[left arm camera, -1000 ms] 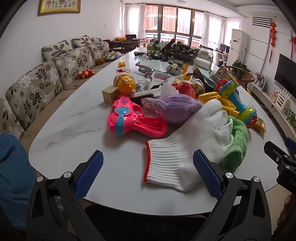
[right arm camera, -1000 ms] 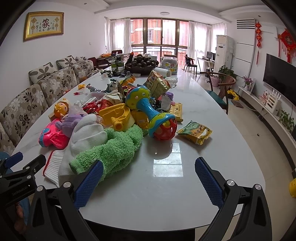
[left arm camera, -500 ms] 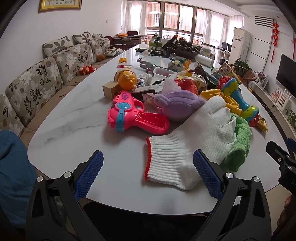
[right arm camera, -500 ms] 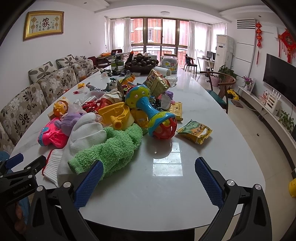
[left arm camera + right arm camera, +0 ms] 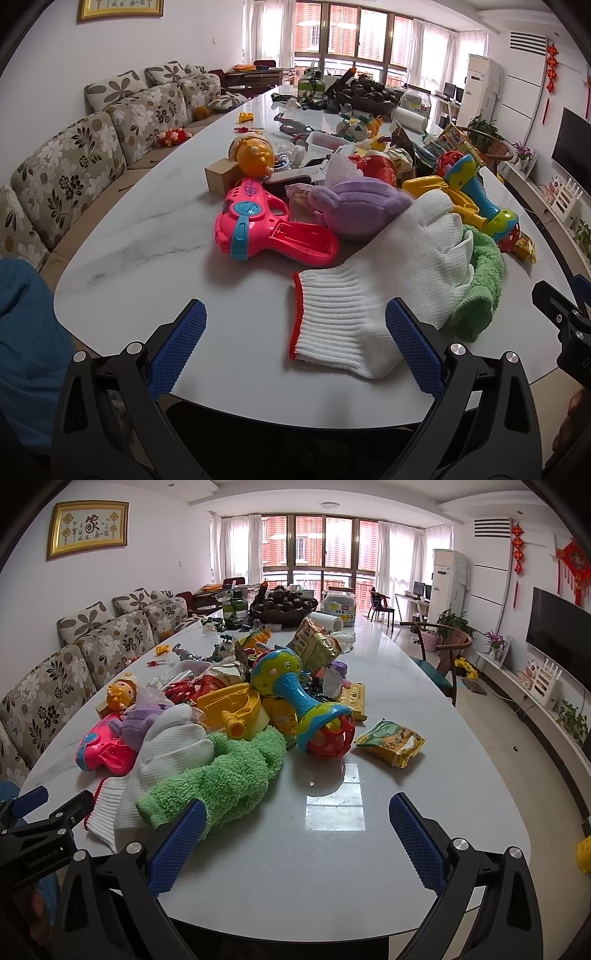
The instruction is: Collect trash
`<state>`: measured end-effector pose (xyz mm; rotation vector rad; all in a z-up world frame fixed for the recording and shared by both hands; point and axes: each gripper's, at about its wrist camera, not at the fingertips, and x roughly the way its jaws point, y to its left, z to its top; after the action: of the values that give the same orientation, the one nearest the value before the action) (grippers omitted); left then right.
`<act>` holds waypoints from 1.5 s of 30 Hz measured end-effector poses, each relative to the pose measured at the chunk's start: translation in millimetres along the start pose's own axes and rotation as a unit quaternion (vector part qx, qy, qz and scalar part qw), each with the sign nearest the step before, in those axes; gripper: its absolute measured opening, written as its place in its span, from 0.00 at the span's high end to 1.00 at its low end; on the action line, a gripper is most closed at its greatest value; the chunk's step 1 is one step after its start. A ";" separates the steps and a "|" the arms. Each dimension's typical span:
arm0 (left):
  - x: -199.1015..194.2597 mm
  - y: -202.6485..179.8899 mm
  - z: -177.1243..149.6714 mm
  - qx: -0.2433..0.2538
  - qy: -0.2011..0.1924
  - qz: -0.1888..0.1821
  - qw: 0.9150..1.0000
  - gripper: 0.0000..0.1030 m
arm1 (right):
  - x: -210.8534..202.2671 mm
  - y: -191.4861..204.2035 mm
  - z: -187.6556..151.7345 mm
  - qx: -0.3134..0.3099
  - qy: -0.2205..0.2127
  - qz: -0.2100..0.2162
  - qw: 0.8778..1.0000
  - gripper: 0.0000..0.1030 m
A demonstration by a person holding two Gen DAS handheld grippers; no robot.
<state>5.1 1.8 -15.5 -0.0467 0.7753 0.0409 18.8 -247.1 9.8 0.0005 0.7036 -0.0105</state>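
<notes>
The right wrist view alone shows the crumpled yellow-and-green snack wrapper (image 5: 389,741) lying flat on the white marble table (image 5: 332,867), near its right edge, just right of the blue-handled rattle with the red lattice ball (image 5: 306,709). In the left wrist view that wrapper is only a yellow sliver (image 5: 524,249) behind the rattle (image 5: 480,199). That view shows instead the whole white knit glove with a red cuff (image 5: 373,295), lying near the table's (image 5: 147,266) near edge, its fingers resting on the fluffy green cloth (image 5: 484,284), with the pink plastic toy gun (image 5: 266,229) and the purple plush toy (image 5: 362,206) just beyond.

Against the frames a second ago, the left camera has lifted and tipped a little, so the glove and toys sit slightly lower in its picture; the right view is almost unchanged, and nothing on the table has moved.

The left gripper (image 5: 295,350) is spread wide and holds nothing, its right blue pad over the glove's cuff end. The right gripper (image 5: 297,845) is likewise wide apart and empty, hovering above the near edge; its left pad overlaps the green cloth (image 5: 221,779), and the wrapper lies well beyond the gap, toward the right finger's side. A second yellow packet (image 5: 354,699) lies behind the rattle.
</notes>
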 end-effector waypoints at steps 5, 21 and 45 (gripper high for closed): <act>-0.1 0.2 -0.3 0.000 0.001 0.000 1.000 0.08 | -0.3 0.4 0.5 -0.001 0.000 0.000 1.000 0.05; 2.0 2.1 -2.5 -0.003 0.002 -0.002 1.000 0.08 | -0.4 2.3 -0.1 -0.001 0.001 0.003 1.000 0.05; -3.9 8.9 -4.7 -0.002 0.001 0.002 1.000 0.08 | 3.0 14.9 -2.1 0.004 0.017 0.033 0.999 0.05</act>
<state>-1.4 10.3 -16.3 -0.0499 0.7775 0.0461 19.8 -232.2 6.3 0.0310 0.7375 0.0494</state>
